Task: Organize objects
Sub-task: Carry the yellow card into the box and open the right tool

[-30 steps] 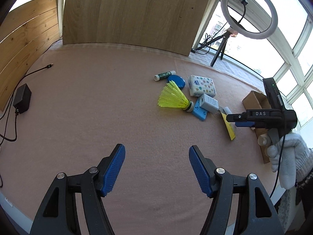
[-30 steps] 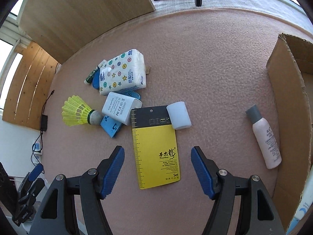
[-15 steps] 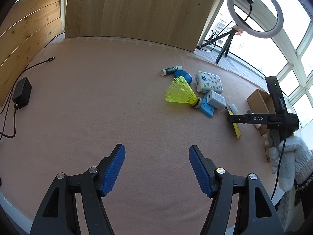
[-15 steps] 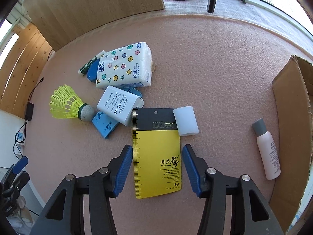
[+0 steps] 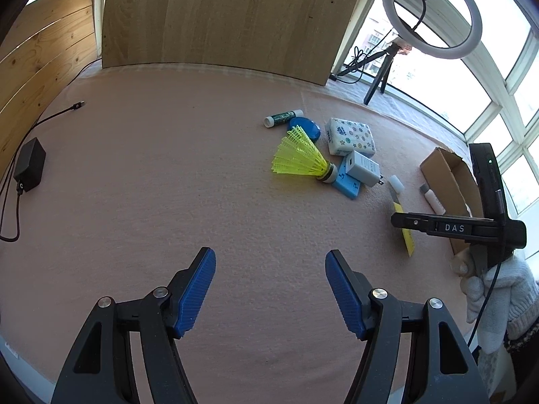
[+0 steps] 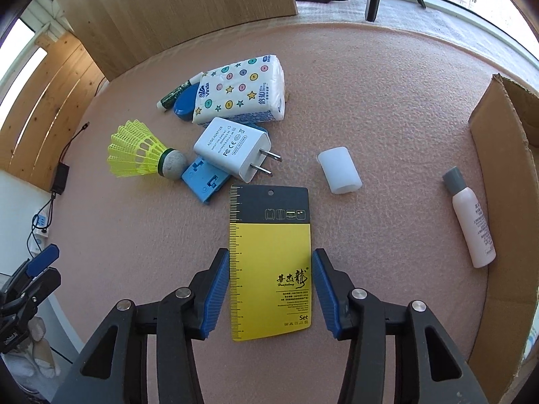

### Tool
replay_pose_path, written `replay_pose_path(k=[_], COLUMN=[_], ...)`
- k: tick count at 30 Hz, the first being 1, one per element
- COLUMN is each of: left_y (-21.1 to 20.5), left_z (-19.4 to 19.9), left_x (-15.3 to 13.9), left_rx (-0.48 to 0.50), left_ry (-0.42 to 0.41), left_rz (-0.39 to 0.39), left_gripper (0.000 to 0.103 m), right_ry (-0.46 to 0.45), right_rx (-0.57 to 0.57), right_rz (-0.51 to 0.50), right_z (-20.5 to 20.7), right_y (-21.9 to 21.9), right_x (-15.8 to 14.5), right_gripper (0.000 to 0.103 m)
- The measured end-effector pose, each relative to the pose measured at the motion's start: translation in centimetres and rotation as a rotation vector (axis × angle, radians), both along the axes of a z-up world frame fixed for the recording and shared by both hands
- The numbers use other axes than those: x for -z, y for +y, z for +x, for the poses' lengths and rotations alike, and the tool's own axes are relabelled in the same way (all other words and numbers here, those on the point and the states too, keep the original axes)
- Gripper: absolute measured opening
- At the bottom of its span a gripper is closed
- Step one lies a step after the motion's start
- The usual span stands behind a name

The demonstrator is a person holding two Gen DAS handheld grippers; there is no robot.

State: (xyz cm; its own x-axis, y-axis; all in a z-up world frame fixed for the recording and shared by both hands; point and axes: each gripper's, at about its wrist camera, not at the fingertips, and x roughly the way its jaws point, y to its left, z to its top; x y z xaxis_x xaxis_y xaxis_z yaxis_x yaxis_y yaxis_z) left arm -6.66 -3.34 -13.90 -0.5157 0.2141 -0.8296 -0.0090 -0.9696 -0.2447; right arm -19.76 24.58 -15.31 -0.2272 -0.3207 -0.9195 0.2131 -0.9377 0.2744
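Cardboard box [image 6: 498, 181] waits right of my right tool [image 6: 270, 262], whose narrowed jaws, just closing, straddle the flat yellow-and-black card [image 6: 269, 256]; left tool [image 5: 270, 267] idles wide.

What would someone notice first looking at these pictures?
Probably the yellow card, lying flat between the right gripper's blue fingers. Next, the neon yellow shuttlecock to its upper left, beside a white charger and a tissue pack. A cardboard box lines the right edge.
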Motion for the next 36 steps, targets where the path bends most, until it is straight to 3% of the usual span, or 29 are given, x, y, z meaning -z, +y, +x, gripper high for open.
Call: replay_pose_path(k=[12,21,28,36], left_y=[2.7,5.8,7.3,8.5], left_z=[-0.6,-1.3,-1.7,-2.0], left_x=[0.1,-0.1,0.0,0.1], left_rx=[0.051,0.11,0.138,0.155], left_ry=[-0.005,-0.004,-0.005,-0.006], left_rz=[-0.005,-0.01,-0.009,-0.009], left_gripper=[0.071,0.071,0.071,0.071], right_ry=[0.15,0.245,0.276,0.249], right_rx=[0.11,0.257,0.415,0.475], right_rz=[-0.004,0.049,0.108,0.137], right_z=[4.4,6.7,7.3,7.5], right_y=[4.5,12.0,17.6,20.2], right_x=[-4.8,-8.0,-8.4,-7.4], right_gripper=[0.045,0.045,0.045,0.045])
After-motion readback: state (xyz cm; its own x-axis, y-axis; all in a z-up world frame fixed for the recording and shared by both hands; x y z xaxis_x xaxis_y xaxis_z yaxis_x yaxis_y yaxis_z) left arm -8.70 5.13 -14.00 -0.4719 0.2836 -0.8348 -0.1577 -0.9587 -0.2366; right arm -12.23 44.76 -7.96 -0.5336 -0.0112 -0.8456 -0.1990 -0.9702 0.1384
